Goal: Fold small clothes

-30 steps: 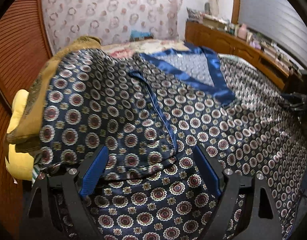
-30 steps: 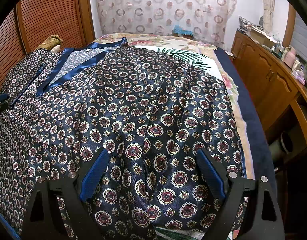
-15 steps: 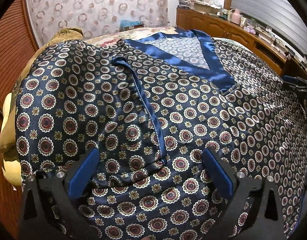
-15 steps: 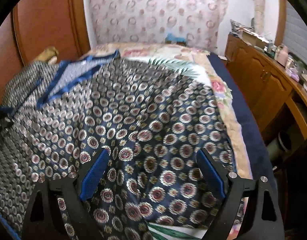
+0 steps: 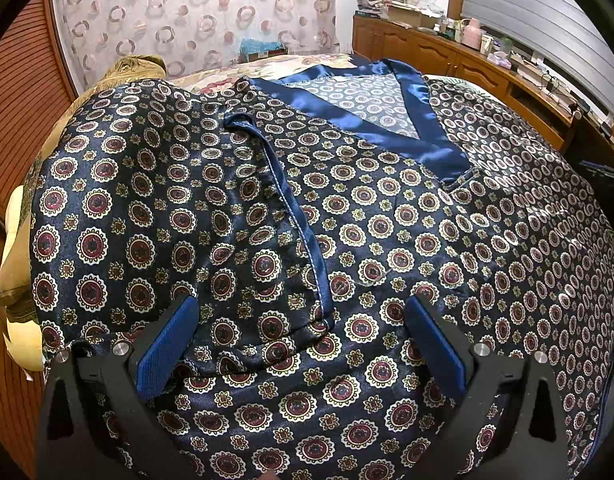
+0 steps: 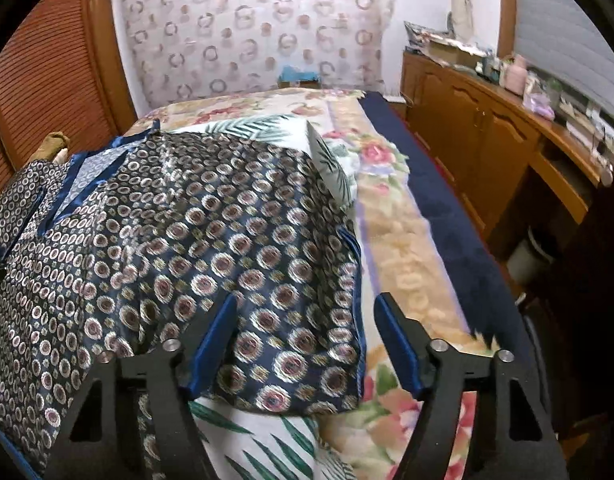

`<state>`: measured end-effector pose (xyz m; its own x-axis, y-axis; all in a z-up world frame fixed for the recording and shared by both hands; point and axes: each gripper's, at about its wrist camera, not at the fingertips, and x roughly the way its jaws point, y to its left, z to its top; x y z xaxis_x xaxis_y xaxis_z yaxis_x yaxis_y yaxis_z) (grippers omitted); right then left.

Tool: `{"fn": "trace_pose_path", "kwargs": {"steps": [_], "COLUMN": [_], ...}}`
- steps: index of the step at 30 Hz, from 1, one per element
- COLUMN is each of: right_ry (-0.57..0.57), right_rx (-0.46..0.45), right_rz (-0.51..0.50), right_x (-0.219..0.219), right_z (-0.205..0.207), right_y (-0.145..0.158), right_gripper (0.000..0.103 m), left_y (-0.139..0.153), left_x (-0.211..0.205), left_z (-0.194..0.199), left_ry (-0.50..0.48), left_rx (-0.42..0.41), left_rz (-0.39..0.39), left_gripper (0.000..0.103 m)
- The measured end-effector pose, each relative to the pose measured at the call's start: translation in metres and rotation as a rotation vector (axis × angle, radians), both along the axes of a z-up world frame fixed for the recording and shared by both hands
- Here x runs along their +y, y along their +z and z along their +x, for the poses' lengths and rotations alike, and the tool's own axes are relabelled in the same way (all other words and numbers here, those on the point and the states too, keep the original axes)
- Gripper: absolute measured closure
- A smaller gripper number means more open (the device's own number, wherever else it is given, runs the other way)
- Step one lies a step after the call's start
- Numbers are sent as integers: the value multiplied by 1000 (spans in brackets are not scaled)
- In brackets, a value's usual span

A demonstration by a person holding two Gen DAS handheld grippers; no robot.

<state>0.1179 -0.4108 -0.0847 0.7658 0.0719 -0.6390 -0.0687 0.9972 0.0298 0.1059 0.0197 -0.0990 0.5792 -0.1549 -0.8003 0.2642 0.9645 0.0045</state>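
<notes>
A navy satin shirt (image 5: 387,240) with a medallion print and a blue V-neck trim (image 5: 387,120) lies spread on the bed. One sleeve (image 5: 187,220) is folded across the body, and its blue cuff hem (image 5: 291,216) runs toward me. My left gripper (image 5: 301,340) hovers wide open over that sleeve's end, with nothing pressed between its pads. In the right wrist view the shirt's other sleeve (image 6: 267,280) ends in a blue hem (image 6: 357,280). My right gripper (image 6: 305,340) straddles that hem with its jaws closing. The cloth lies between them and the pads do not press it.
The bed carries a floral sheet (image 6: 403,264) and a palm-leaf cover (image 6: 331,160). A yellow pillow (image 5: 15,248) lies at the bed's left edge by a slatted wooden door (image 5: 23,80). A cluttered wooden cabinet (image 6: 487,128) lines the right side. A ring-patterned curtain (image 6: 247,32) hangs behind.
My right gripper slid rightward from the middle of the shirt to the sleeve's hemmed edge, and its jaws narrowed. My left gripper's jaws widened; it stayed over the folded sleeve.
</notes>
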Motion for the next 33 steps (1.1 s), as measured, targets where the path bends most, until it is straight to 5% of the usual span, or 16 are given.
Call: {"fn": "trace_pose_path", "kwargs": {"steps": [10, 17, 23, 33], "right_ry": [31, 27, 43, 111], "right_rx": [33, 13, -15, -120], "right_rz": [69, -28, -42, -22], "right_x": [-3, 3, 8, 35], "right_z": [-5, -8, -13, -25], "right_y": [-8, -6, 0, 30], "right_gripper": [68, 96, 101, 102], "left_y": [0, 17, 38, 54], "left_x": [-1, 6, 9, -2], "left_z": [0, -16, -32, -49], "left_ry": [-3, 38, 71, 50], "left_rx": [-5, -92, -200, -250], "left_rz": [5, -53, -77, -130], "left_gripper": [0, 0, 0, 0]}}
